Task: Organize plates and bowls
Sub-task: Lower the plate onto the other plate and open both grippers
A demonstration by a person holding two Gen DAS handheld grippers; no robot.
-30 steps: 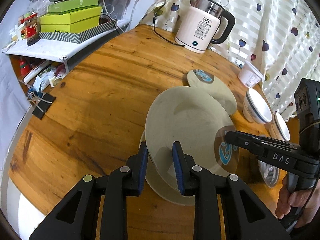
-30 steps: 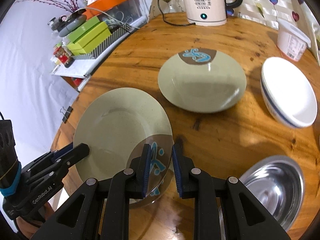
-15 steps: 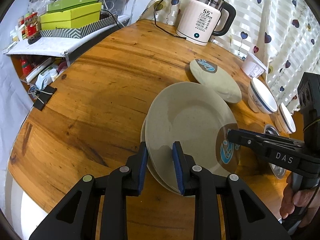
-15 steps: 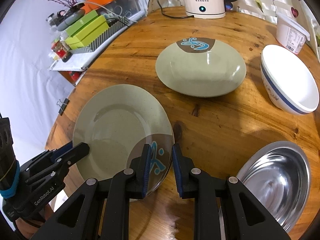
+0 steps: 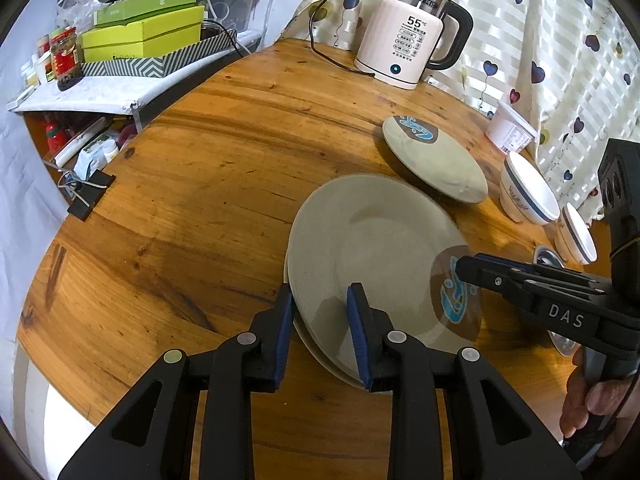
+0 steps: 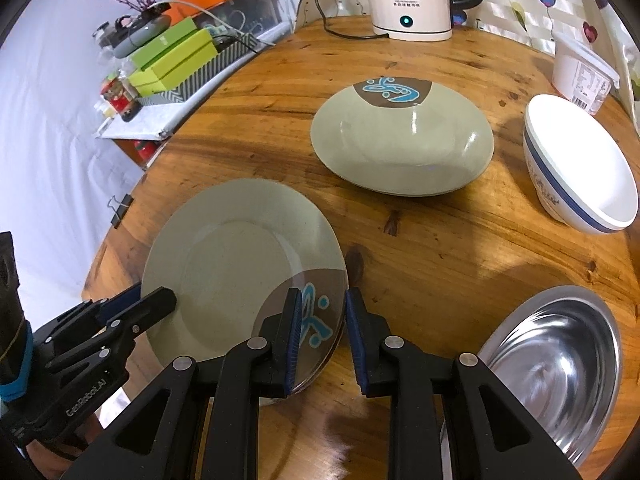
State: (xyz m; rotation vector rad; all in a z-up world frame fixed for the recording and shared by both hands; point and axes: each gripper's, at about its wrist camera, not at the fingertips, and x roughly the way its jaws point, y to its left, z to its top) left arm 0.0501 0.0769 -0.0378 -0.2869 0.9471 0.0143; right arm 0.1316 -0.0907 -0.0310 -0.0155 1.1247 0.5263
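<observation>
A stack of flat green plates (image 5: 376, 248) with a brown and blue patch lies on the wooden table (image 5: 200, 184); it also shows in the right wrist view (image 6: 240, 264). My left gripper (image 5: 320, 332) is shut on the stack's near rim. My right gripper (image 6: 322, 336) is shut on the patterned rim at the opposite side. A second green plate (image 6: 400, 148) lies further back. A white bowl with a blue band (image 6: 580, 176) stands at the right, and a steel bowl (image 6: 552, 372) sits near the front right.
A white electric kettle (image 5: 408, 36) with its cord stands at the table's far edge beside a white tub (image 5: 512, 128). A smaller white bowl (image 5: 576, 236) sits at the right. A shelf with green boxes (image 5: 140, 36) lies left of the table.
The plates have come down from a tilted, raised pose to lie nearly flat on the table. Both grippers stayed clamped on the rims.
</observation>
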